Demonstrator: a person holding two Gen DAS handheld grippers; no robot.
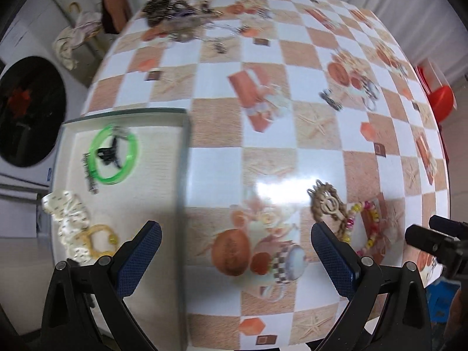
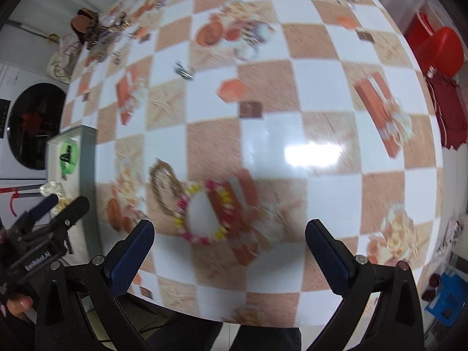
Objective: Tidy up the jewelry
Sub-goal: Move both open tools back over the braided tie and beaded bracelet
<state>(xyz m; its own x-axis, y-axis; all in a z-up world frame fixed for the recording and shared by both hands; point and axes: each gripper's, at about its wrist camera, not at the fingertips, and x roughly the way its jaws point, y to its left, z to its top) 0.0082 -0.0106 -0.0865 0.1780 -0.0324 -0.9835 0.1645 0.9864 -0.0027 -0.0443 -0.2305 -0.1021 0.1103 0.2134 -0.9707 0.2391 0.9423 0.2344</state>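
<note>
A white tray (image 1: 163, 175) lies at the table's left; it holds a green bangle (image 1: 115, 155), a dark clip, a white scrunchie (image 1: 70, 222) and a yellow ring bracelet (image 1: 98, 239). My left gripper (image 1: 235, 257) is open and empty, at the tray's right edge. A braided brown bracelet (image 1: 327, 201) and a pink-yellow bead bracelet (image 1: 367, 228) lie on the table to its right. In the right wrist view the bead bracelet (image 2: 201, 213) and the brown bracelet (image 2: 165, 187) lie just ahead of my open, empty right gripper (image 2: 229, 251). The tray (image 2: 86, 158) shows at the left.
A pile of tangled jewelry (image 1: 172, 11) lies at the far left of the checkered table (image 1: 263, 152). Small metal pieces (image 1: 332, 99) and rings (image 1: 370, 93) lie far right. A red stool (image 2: 441, 49) stands beyond the table's right edge. The left gripper shows in the right wrist view (image 2: 55, 207).
</note>
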